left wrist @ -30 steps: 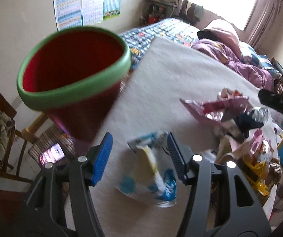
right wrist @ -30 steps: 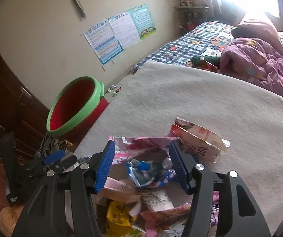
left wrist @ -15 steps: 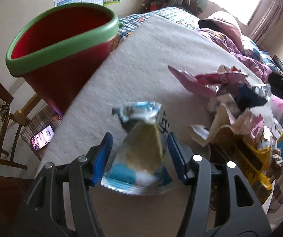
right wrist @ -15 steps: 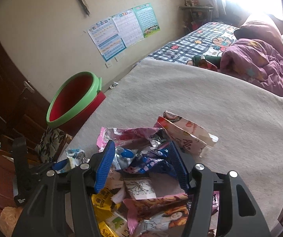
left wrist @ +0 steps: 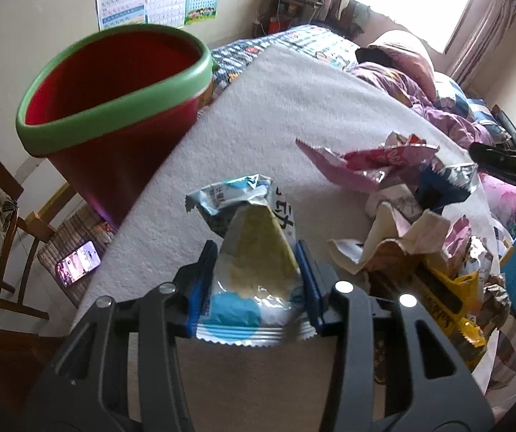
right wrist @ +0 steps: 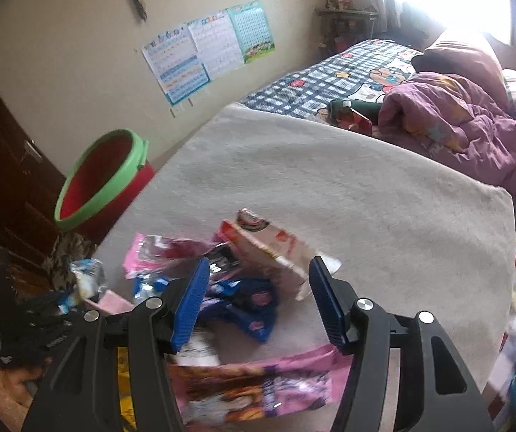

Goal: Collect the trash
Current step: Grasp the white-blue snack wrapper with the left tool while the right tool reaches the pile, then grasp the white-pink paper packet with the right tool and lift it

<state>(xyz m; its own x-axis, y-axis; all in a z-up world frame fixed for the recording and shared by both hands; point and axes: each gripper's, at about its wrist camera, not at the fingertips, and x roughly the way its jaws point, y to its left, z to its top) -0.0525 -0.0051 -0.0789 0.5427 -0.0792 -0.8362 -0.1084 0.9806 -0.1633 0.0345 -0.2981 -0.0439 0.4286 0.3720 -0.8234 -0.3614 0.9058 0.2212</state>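
Since prior frame, L tongs (left wrist: 254, 273) clamped on wrapper (left wrist: 254, 252); R tongs (right wrist: 258, 288) apart.

I counted one bin (left wrist: 114, 108), three wall posters (right wrist: 209, 52), one phone (left wrist: 78, 262), and one heap of wrappers (left wrist: 420, 216).

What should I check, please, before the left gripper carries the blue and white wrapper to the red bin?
1. Grip: the left gripper is shut on the blue and white wrapper, pads on both sides: ok.
2. Wrapper lifted off the grey blanket: cannot tell.
3. Red bin mouth open and facing up: ok.
4. Path to the bin free of other trash: ok.
5. Right gripper open and holding nothing, above the pile of wrappers: ok.
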